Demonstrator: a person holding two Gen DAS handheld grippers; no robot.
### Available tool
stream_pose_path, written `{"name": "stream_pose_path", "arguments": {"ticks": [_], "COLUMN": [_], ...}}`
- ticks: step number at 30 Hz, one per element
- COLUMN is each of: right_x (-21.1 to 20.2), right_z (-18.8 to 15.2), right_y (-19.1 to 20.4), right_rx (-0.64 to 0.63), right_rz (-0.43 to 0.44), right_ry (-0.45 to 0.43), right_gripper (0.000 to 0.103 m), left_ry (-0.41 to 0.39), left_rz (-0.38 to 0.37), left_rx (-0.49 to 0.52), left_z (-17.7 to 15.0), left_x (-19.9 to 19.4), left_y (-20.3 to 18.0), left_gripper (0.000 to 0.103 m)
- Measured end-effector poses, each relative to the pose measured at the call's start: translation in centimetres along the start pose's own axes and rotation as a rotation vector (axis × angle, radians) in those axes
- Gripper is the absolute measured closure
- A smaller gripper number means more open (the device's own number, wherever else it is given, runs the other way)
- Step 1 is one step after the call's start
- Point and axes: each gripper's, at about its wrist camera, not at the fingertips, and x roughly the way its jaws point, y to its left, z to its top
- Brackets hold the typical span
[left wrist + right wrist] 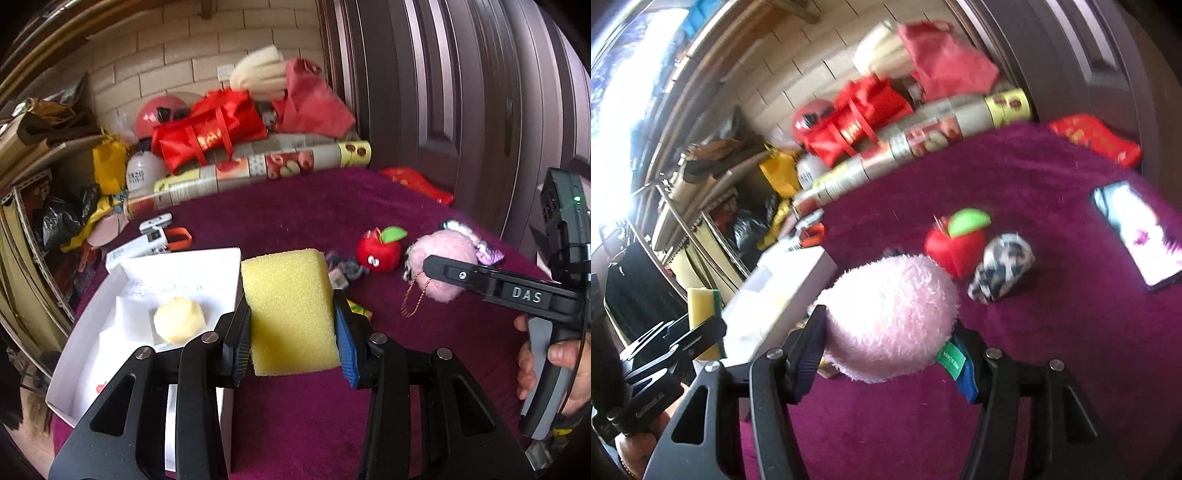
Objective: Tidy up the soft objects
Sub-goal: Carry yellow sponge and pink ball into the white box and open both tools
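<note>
My left gripper (291, 332) is shut on a yellow sponge (290, 310) and holds it just right of a white box (110, 291) that has a pale yellow soft ball (179, 320) in it. My right gripper (890, 354) is shut on a pink fluffy plush (892, 317), held above the purple cloth; it also shows in the left wrist view (443, 266). A red plush apple (380, 247) with a green leaf lies on the cloth, also in the right wrist view (955, 247). A blue and white soft pouch (1001, 273) lies beside the apple.
The table has a purple fuzzy cloth (314, 206). A phone (1137, 236) lies at the right. Red bags (207, 129), rolls of patterned sheet (258, 166) and a shelf with clutter (55, 206) stand behind. A dark door (461, 92) is at the back right.
</note>
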Motion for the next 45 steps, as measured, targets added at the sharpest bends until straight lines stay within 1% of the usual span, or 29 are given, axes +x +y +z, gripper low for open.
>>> {"name": "stream_pose_path", "arguments": {"ticks": [3, 5, 14, 23, 30, 36, 38, 43, 45], "right_x": [-1.0, -1.3, -1.8, -1.8, -1.4, -0.7, -0.3, 0.9, 1.4], "right_z": [0.2, 0.2, 0.0, -0.3, 0.1, 0.8, 1.1, 1.5, 1.6], "right_y": [1.5, 2.3, 5.7, 7.8, 9.6, 11.0, 11.4, 12.7, 13.2], "right_rx": [-0.034, -0.051, -0.128, -0.175, -0.219, -0.24, -0.25, -0.277, -0.283], "right_rz": [0.005, 0.016, 0.058, 0.066, 0.068, 0.083, 0.089, 0.112, 0.118], "right_ry": [-0.045, -0.055, -0.054, -0.049, -0.047, -0.047, -0.042, -0.014, -0.003], "right_gripper": [0.043, 0.043, 0.043, 0.043, 0.043, 0.043, 0.043, 0.043, 0.043], "left_ry": [-0.015, -0.02, -0.064, -0.107, -0.135, -0.146, -0.142, -0.082, -0.064], "left_rz": [0.012, 0.018, 0.059, 0.114, 0.166, 0.237, 0.278, 0.391, 0.4], "left_rx": [-0.025, -0.045, -0.132, -0.2, -0.249, -0.298, -0.3, -0.279, -0.286], "left_z": [0.0, -0.1, -0.9, -1.9, -2.7, -3.2, -3.5, -4.3, -4.8], "left_x": [-0.8, -1.1, -3.6, -6.2, -7.9, -9.1, -9.3, -7.6, -7.0], "left_y": [0.9, 1.6, 4.9, 8.5, 11.3, 14.0, 15.0, 16.5, 16.9], "left_gripper": [0.064, 0.064, 0.064, 0.064, 0.064, 0.063, 0.063, 0.063, 0.063]}}
